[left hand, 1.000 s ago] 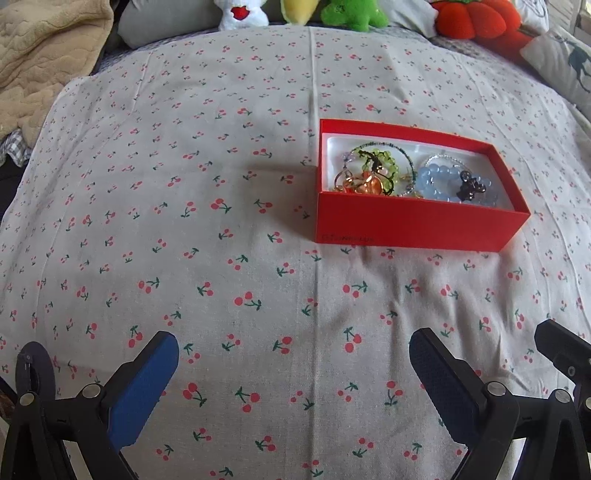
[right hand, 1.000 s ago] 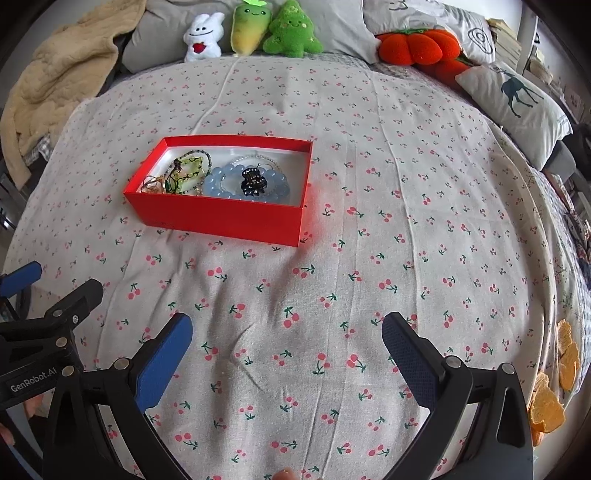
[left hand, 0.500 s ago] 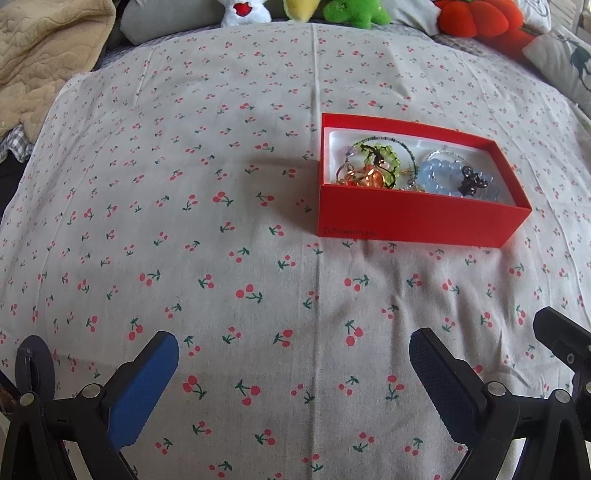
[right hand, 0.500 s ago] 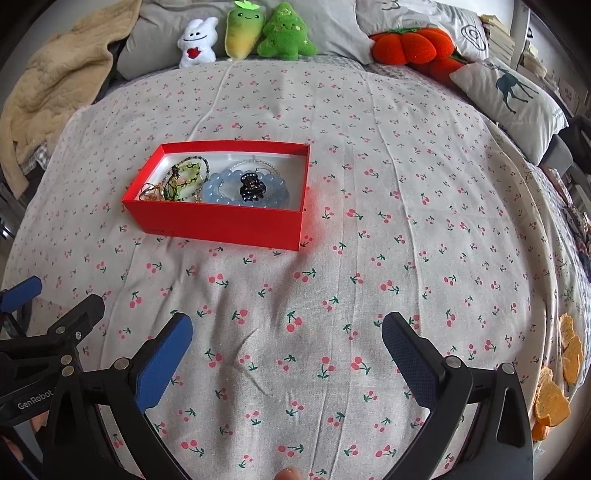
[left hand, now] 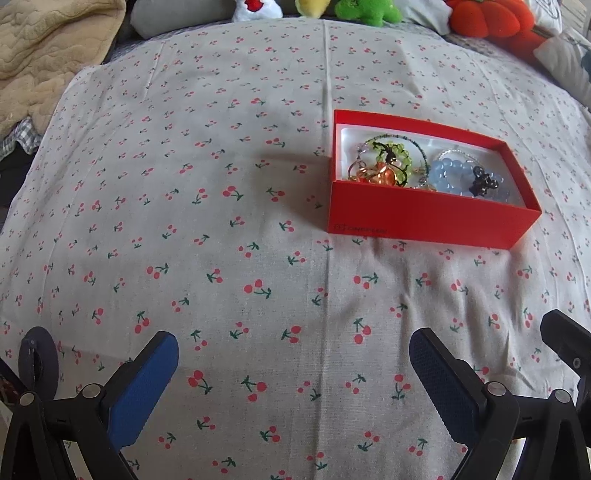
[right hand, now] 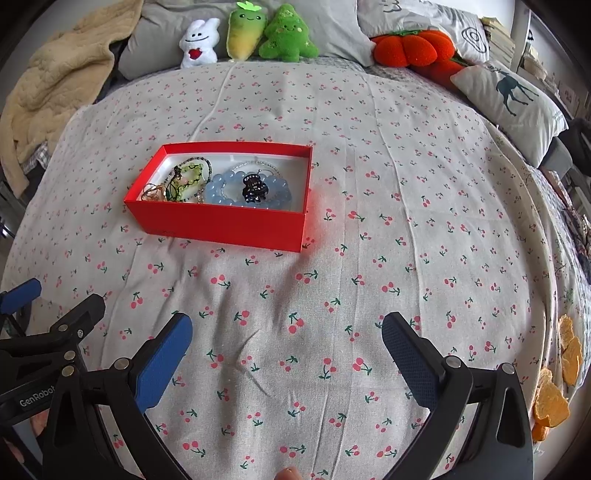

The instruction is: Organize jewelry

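Observation:
A red box (left hand: 424, 221) sits on the cherry-print bedsheet; it also shows in the right wrist view (right hand: 229, 225). It holds a blue bead bracelet (right hand: 225, 188), a black hair claw (right hand: 254, 189), a green bead bracelet (left hand: 391, 155) and gold rings (left hand: 369, 173). My left gripper (left hand: 293, 373) is open and empty, well short of the box. My right gripper (right hand: 286, 350) is open and empty, near the front of the bed, with the box ahead to its left. Part of the left gripper (right hand: 55, 332) shows at the lower left of the right wrist view.
Plush toys (right hand: 243, 35) and an orange pumpkin cushion (right hand: 413, 48) line the far edge. A beige blanket (right hand: 55, 88) lies at the far left, a deer pillow (right hand: 513, 99) at the right. Orange peels (right hand: 554, 391) lie past the bed's right edge.
Both cameras have drifted slightly; the box sits a little lower in the left wrist view and in the right wrist view. Both grippers stay open and empty.

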The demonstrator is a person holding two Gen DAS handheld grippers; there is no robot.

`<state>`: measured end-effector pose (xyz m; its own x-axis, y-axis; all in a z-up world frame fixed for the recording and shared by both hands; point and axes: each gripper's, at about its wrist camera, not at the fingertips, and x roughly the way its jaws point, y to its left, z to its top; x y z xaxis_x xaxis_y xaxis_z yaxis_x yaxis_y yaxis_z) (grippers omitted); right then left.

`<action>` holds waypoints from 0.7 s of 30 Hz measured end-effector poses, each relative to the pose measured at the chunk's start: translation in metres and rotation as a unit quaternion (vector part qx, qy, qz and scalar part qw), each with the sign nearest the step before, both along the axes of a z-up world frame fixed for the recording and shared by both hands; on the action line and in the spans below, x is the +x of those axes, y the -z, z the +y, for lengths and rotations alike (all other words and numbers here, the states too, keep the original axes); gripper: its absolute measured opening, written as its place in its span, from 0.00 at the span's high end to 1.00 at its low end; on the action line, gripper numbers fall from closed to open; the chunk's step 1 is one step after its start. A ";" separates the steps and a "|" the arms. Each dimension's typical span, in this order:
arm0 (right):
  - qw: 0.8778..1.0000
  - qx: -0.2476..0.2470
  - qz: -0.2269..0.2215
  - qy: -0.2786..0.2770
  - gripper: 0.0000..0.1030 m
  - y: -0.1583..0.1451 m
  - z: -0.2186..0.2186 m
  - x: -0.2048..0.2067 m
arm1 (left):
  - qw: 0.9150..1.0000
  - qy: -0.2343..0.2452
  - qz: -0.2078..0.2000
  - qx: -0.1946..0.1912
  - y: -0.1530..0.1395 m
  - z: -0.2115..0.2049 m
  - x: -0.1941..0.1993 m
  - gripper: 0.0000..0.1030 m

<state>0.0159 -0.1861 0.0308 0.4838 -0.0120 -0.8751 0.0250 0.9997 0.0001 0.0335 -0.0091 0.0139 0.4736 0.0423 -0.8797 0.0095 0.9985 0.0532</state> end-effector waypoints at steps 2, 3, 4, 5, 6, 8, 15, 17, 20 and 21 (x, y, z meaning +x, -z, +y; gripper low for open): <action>1.000 0.000 0.000 0.000 0.00 0.000 -0.001 0.000 | 1.000 0.001 0.001 -0.003 0.000 0.000 0.000 0.00; 1.000 0.000 0.000 0.000 0.00 0.000 -0.001 0.000 | 1.000 0.001 0.001 -0.003 0.000 0.000 0.000 0.01; 1.000 0.000 0.000 0.001 0.00 0.000 -0.001 0.000 | 1.000 0.001 0.002 -0.002 0.000 -0.001 0.000 0.01; 1.000 0.000 0.000 0.000 0.00 0.000 -0.001 0.000 | 1.000 0.001 0.002 -0.001 0.000 -0.001 0.000 0.01; 1.000 0.000 0.000 0.000 0.00 0.000 -0.001 0.000 | 1.000 0.001 0.003 -0.002 0.000 -0.001 -0.001 0.01; 1.000 0.000 0.000 0.000 0.00 0.000 -0.001 0.000 | 1.000 0.001 0.003 -0.002 0.000 -0.001 -0.001 0.01; 1.000 0.000 0.001 0.001 0.00 0.000 -0.001 0.000 | 1.000 -0.005 0.001 -0.002 0.000 0.000 -0.001 0.01; 1.000 -0.002 0.002 0.001 0.00 0.001 -0.001 0.000 | 1.000 -0.006 0.001 -0.002 0.000 0.000 -0.001 0.01; 1.000 -0.001 0.001 0.001 0.00 0.001 0.000 0.000 | 1.000 -0.008 0.000 -0.002 0.000 0.000 -0.001 0.01; 1.000 -0.001 0.002 0.001 0.00 0.001 0.000 0.000 | 1.000 -0.009 -0.001 -0.001 -0.001 0.000 -0.001 0.01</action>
